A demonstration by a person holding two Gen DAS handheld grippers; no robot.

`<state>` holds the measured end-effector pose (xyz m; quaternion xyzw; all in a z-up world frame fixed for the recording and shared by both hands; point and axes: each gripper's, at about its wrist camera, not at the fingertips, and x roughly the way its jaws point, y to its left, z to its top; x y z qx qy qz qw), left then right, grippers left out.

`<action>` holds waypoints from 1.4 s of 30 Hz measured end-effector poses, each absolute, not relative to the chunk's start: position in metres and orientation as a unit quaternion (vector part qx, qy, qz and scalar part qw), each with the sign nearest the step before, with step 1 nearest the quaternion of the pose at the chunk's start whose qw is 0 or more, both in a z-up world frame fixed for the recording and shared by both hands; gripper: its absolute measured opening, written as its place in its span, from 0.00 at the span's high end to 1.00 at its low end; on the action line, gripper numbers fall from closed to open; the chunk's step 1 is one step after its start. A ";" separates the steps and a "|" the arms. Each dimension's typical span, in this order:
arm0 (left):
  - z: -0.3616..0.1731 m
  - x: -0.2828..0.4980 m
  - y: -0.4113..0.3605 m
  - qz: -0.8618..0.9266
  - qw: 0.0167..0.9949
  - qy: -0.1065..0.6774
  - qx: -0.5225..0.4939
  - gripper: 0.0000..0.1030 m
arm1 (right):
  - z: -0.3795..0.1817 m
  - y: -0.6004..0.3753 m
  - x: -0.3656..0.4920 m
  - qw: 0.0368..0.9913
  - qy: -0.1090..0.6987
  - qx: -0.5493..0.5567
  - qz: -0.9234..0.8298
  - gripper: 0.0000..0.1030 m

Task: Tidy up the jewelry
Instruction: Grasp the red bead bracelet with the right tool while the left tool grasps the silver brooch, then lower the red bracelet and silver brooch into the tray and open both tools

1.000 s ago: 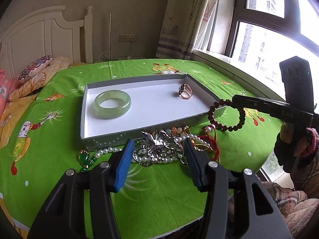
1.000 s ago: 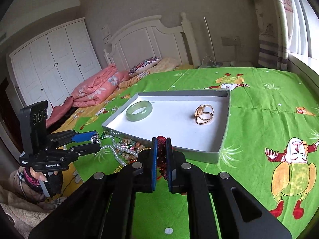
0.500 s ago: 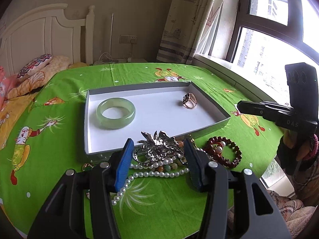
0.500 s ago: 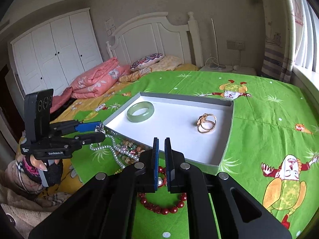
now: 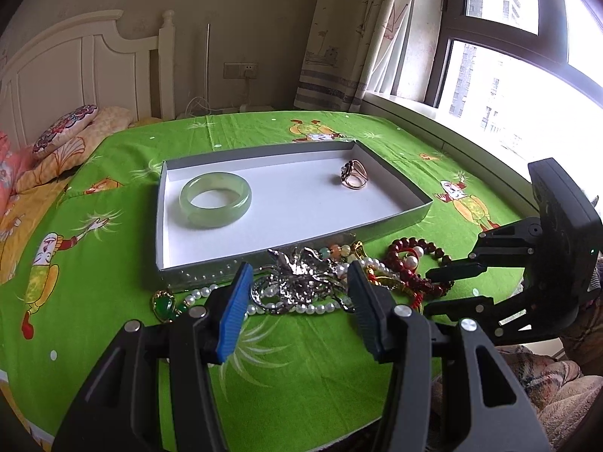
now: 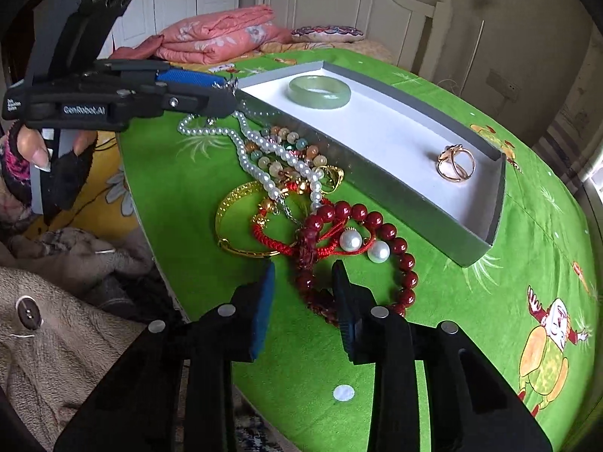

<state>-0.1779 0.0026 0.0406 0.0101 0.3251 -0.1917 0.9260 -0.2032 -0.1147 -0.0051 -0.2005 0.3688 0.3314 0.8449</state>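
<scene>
Grey tray [image 5: 392,222] taken as landmark: jade bangle [image 5: 215,199] and gold ring [image 5: 354,174] are seen inside it in both views. Jewelry pile lies just outside its near wall. Silver brooch [image 5: 301,275] is shown only in the left view, framed by the left gripper [image 5: 299,301], jaws spread wide. Gold bangle [image 6: 241,222] is shown clearly only in the right view; red bead bracelet [image 6: 380,233] sits ahead of the right gripper [image 6: 303,301], jaws apart, nothing held.

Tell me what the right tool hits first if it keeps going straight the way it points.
Most likely the dark red bead bracelet: it lies directly between and ahead of the open right tool, on the green bedsheet. Depth is uncertain.
</scene>
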 end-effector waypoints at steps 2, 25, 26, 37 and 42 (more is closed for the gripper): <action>0.043 -0.179 0.003 -0.190 0.927 0.323 0.012 0.50 | -0.006 -0.118 -0.203 0.848 0.364 -0.194 0.333 0.83; 0.071 -0.120 -0.029 -0.220 0.919 0.325 0.037 0.50 | 0.083 -0.205 -0.148 0.870 0.287 0.167 0.363 0.88; 0.072 -0.112 -0.030 -0.220 0.918 0.329 0.038 0.50 | 0.086 -0.204 -0.143 0.875 0.288 0.160 0.355 0.88; 0.058 -0.022 -0.050 -0.189 0.898 0.395 0.055 0.50 | 0.062 -0.169 -0.101 0.909 0.320 0.044 0.263 0.88; 0.040 0.016 -0.053 -0.160 0.883 0.439 0.045 0.50 | 0.036 -0.135 -0.090 0.894 0.359 -0.004 0.269 0.86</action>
